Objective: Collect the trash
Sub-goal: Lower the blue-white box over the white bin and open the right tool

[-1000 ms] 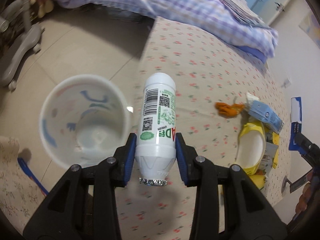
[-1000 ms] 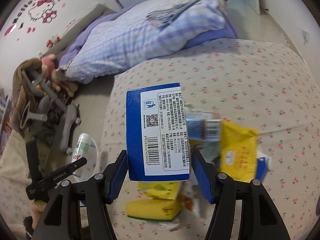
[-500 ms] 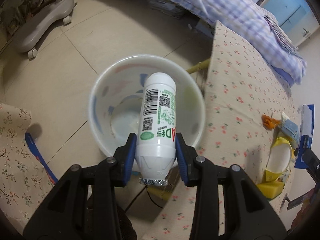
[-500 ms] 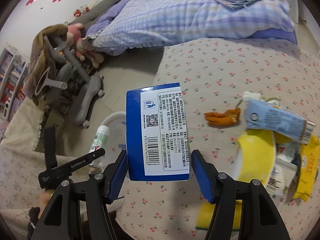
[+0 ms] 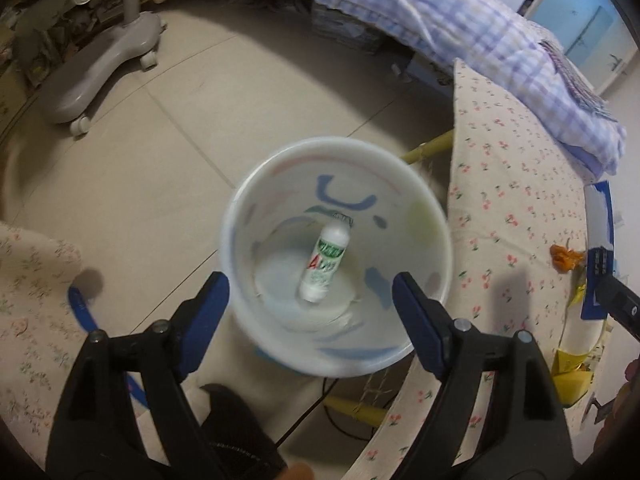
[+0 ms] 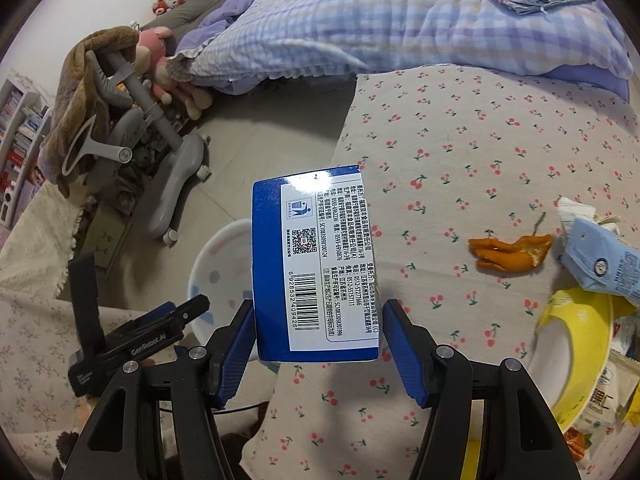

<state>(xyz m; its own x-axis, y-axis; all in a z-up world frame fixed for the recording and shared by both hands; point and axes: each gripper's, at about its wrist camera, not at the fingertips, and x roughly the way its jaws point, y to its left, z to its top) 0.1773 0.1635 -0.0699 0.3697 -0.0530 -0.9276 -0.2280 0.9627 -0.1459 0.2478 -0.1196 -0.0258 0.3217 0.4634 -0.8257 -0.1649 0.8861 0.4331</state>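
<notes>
Lying in the bin, seemingly, the bottle; left gripper released.

Left gripper points steeply downward, its jaws just opened wide with nothing between the blue pads (one at about 8 o'clock in its wrist view, the other at 4 o'clock). Right gripper also tilts downward, jaws partly spread and clamped on both sides of a blue box, which stands up toward 12 o'clock from the fingers.
</notes>
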